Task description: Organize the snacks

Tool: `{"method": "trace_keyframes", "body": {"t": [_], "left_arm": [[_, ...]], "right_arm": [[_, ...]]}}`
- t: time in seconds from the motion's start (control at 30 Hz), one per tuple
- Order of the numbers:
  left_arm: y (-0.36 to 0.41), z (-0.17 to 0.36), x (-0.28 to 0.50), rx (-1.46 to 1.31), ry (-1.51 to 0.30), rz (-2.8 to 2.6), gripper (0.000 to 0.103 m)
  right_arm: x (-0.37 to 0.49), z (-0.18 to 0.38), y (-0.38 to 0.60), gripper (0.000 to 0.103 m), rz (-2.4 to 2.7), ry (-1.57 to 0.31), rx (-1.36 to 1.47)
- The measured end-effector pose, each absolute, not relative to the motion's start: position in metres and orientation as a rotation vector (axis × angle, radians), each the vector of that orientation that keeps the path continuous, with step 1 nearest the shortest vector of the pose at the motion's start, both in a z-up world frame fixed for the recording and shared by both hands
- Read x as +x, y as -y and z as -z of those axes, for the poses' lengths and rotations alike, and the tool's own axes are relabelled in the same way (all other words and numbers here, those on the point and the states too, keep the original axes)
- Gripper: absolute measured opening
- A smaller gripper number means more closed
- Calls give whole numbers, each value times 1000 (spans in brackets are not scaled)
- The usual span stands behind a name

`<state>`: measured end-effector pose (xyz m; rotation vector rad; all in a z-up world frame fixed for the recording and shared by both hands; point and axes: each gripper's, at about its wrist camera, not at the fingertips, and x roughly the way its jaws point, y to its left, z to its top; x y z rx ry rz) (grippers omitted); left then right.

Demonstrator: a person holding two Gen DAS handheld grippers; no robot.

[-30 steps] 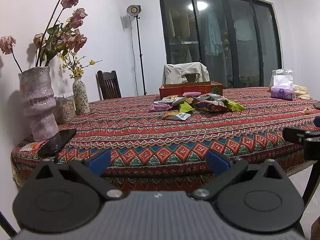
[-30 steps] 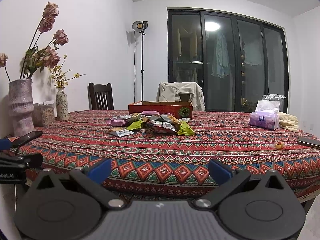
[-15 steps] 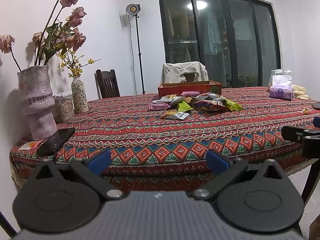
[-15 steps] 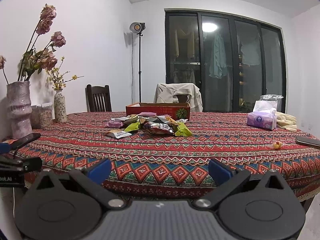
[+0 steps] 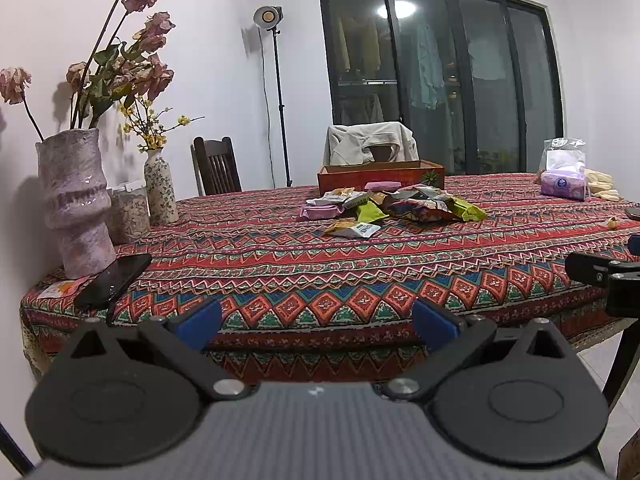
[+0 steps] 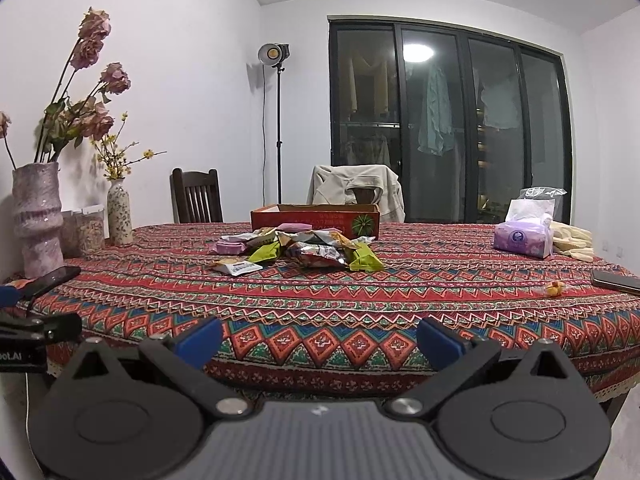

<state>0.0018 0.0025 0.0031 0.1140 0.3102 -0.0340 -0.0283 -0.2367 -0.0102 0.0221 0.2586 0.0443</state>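
Observation:
A heap of snack packets (image 5: 394, 206) (image 6: 304, 250) lies in the middle of the patterned tablecloth (image 5: 304, 264), in pink, green, white and foil wrappers. Behind the heap stands an open red cardboard box (image 5: 380, 174) (image 6: 316, 220). My left gripper (image 5: 316, 322) is open and holds nothing, off the table's near edge and well short of the snacks. My right gripper (image 6: 318, 340) is likewise open and holds nothing, at the near edge. Each gripper's body shows at the side of the other's view.
A tall pink vase (image 5: 76, 204) with dried flowers, a small floral vase (image 5: 160, 190), a jar (image 5: 128, 212) and a dark phone (image 5: 114, 274) stand at the left. A purple tissue pack (image 6: 522, 238), gloves, a wrapped candy (image 6: 554, 288) and another phone (image 6: 616, 280) sit right. Chairs stand behind the table.
Both views have dropped slightly and drawn back a little from the table. Both grippers stay open, and the snacks have not moved.

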Motion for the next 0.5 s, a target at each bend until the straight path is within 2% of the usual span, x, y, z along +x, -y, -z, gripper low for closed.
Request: {"method": "trace_keyframes", "body": {"t": [0.5], "left_arm": [[-7,-9,32,105,-294,6,103]], "right_arm": [[-5,16,245,103,-52,-243,66]]}}
